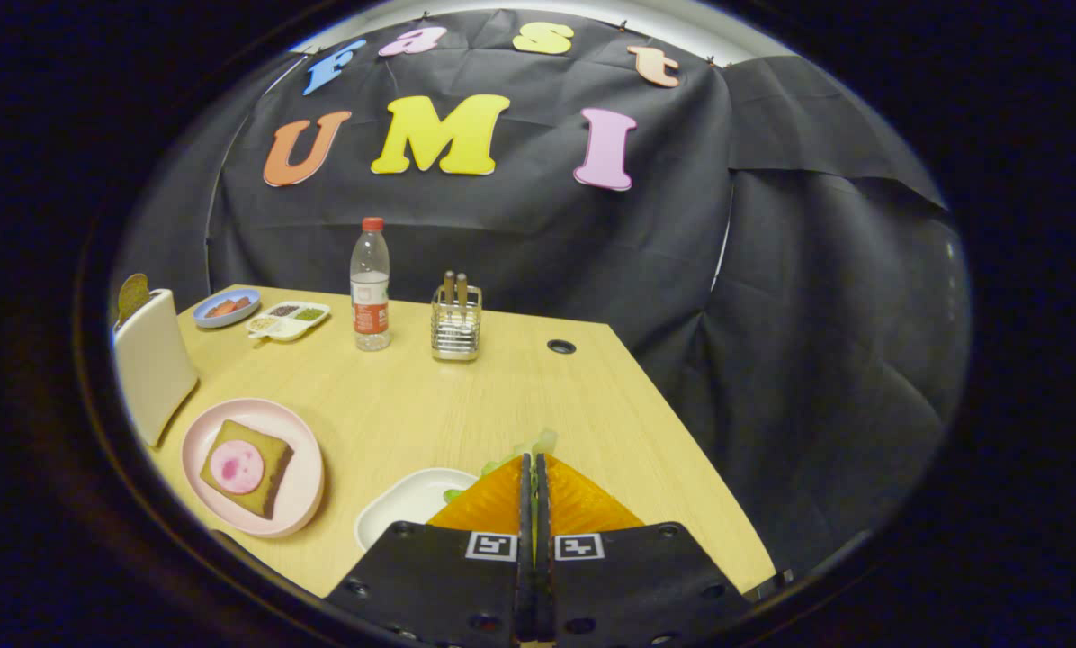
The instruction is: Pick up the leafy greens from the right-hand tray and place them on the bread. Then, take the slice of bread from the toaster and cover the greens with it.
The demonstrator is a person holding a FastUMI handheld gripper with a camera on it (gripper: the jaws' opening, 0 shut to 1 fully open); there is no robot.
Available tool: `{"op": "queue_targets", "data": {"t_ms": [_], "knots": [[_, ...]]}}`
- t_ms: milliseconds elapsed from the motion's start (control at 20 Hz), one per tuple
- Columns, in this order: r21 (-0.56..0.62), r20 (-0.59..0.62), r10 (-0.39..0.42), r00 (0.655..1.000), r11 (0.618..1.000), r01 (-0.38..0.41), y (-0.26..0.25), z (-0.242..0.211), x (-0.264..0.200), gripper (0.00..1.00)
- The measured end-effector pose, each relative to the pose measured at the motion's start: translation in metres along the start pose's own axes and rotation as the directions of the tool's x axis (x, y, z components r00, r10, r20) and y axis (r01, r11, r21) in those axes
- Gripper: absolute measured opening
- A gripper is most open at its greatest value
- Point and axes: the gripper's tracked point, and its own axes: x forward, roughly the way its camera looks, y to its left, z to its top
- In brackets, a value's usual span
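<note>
On the far left stands the cream toaster [151, 364], smooth-sided and upright, with a rounded brown slice of bread [131, 295] poking out of its top, ready to be lifted later. Just beside it a pale pink round plate [300, 504] carries the square bread [246, 468], toasted brown and topped with a pink disc of meat, lying flat and face-up so the greens can land on it. Farther back sit a small blue dish [226, 309] and a divided white condiment tray [288, 319], then a clear plastic water bottle [370, 286] with a red cap and a wire-mesh utensil holder [456, 322], all well apart from the work. Nearer, on the wood-grain surface [466, 396], a glossy white tray [403, 508] lies just left of the tongs [534, 463]. Their fingers are pressed nearly together, pinching the leafy greens [538, 443], whose pale, crinkled edge peeks just past the tips. I judge the leaf is gripped and still over the tray's right end, not yet carried to the plate.
</note>
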Motion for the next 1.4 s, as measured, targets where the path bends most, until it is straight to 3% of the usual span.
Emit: {"op": "queue_targets", "data": {"t_ms": [450, 700, 900, 1050, 1200, 1400], "knots": [[-0.083, 0.096, 0.089, 0.991, 0.993, -0.081, 0.074, 0.041, -0.065, 0.01], [-0.142, 0.095, 0.201, 0.975, 0.972, -0.187, 0.156, 0.044, -0.084, 0.01], [-0.161, 0.086, 0.338, 0.937, 0.933, -0.321, 0.234, 0.041, -0.092, 0.01], [-0.163, 0.065, 0.432, 0.9, 0.894, -0.417, 0.282, 0.034, -0.093, 0.01], [-0.155, 0.049, 0.467, 0.883, 0.877, -0.455, 0.308, 0.027, -0.084, 0.01], [-0.132, 0.024, 0.428, 0.903, 0.897, -0.422, 0.307, 0.016, -0.041, 0.01]]}}
